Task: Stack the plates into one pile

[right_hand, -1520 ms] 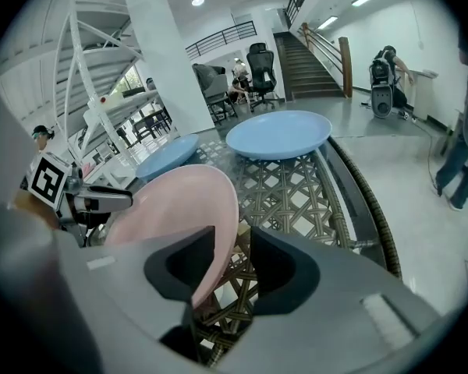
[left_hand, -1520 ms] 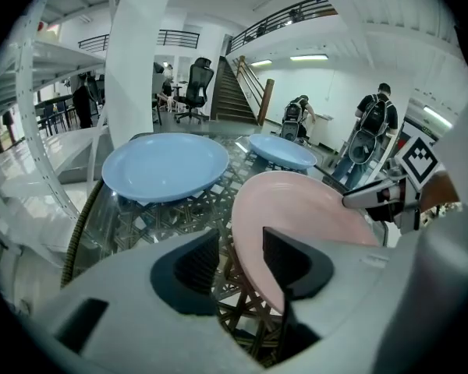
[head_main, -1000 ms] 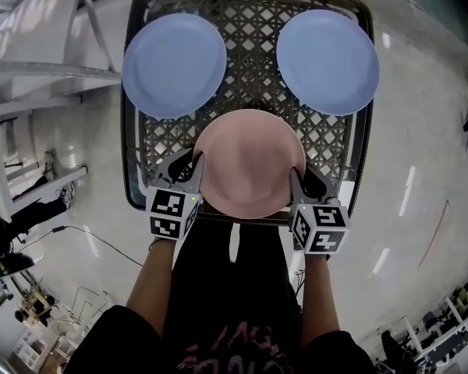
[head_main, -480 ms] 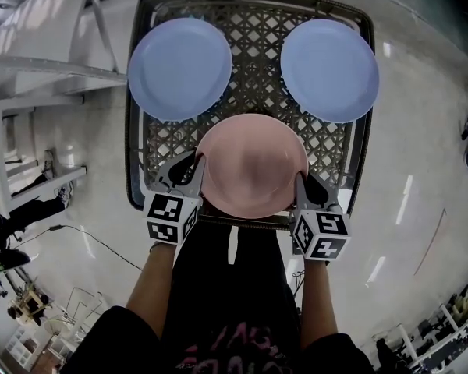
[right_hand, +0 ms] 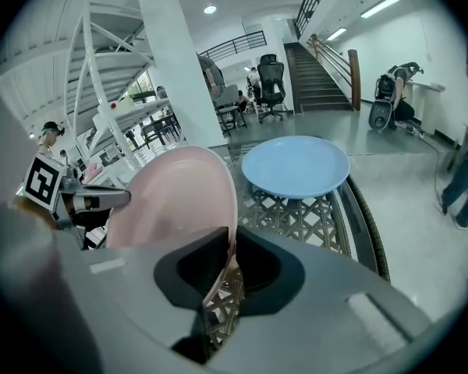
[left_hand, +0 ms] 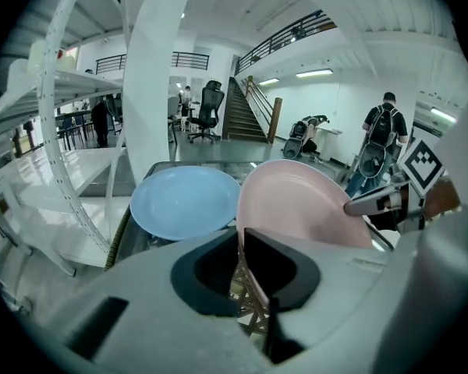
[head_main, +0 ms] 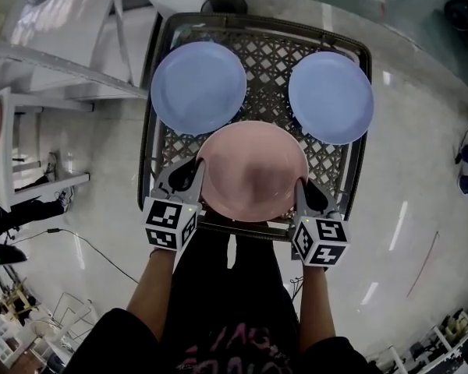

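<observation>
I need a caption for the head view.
Left tongs and right tongs, jaws just closing, clamp the pink plate over a lattice table with two blue plates.

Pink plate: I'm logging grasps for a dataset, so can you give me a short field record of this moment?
held item: pink plate, over the near edge of the lattice table
left gripper: shut on the pink plate's left rim; jaws have just been closing
right gripper: shut on its right rim; jaws have just been closing
other plates: left blue plate and right blue plate, lying apart on the table's far side
pile: not yet started
</observation>
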{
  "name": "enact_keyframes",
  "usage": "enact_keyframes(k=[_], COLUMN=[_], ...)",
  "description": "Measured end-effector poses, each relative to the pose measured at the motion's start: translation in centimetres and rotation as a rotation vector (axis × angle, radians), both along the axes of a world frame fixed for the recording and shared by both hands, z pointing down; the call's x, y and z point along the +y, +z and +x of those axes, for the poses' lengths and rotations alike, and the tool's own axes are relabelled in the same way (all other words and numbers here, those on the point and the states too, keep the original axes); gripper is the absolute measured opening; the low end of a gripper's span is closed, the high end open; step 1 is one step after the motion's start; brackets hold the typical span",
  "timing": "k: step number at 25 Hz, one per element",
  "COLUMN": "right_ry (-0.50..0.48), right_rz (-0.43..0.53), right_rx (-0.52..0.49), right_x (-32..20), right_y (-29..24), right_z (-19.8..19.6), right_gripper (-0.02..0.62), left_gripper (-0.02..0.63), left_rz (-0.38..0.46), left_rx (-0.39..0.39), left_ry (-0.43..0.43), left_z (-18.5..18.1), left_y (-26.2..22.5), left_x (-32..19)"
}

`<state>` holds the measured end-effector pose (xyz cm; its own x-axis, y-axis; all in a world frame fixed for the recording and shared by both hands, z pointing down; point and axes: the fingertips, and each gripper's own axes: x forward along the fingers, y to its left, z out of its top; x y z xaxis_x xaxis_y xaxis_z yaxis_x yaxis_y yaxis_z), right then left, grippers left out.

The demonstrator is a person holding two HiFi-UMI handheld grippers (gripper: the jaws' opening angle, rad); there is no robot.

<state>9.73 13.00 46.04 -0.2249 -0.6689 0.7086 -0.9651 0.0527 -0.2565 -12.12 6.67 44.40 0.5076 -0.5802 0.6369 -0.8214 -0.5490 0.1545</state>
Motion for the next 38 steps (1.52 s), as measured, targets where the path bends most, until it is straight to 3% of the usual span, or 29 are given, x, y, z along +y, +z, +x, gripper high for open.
enact_keyframes(k=[10,20,38], right_ry=[-0.107,-0.218,-0.208], right_rz=[0.076,0.108,0.135], right_rx=[-0.007,-0.016,-0.026], right_x=[-3.8,-6.5,-14.5], right_y=[-3.8,-5.5,-6.3], right_z=[-4.2,-9.2,-10.3], right_gripper=[0.041,0.038,0.037], left_gripper=[0.025,0.023,0.02], left_rz=[0.071,0.091,0.124], left_rx=[0.004,0.014,0.024], left_ry=[-0.123,-0.252,-0.252], left_z=[-4.9,-10.2,-11.3], left_y=[-4.1,-5.7,-6.3], left_x=[-1.1,-1.0,-9.4])
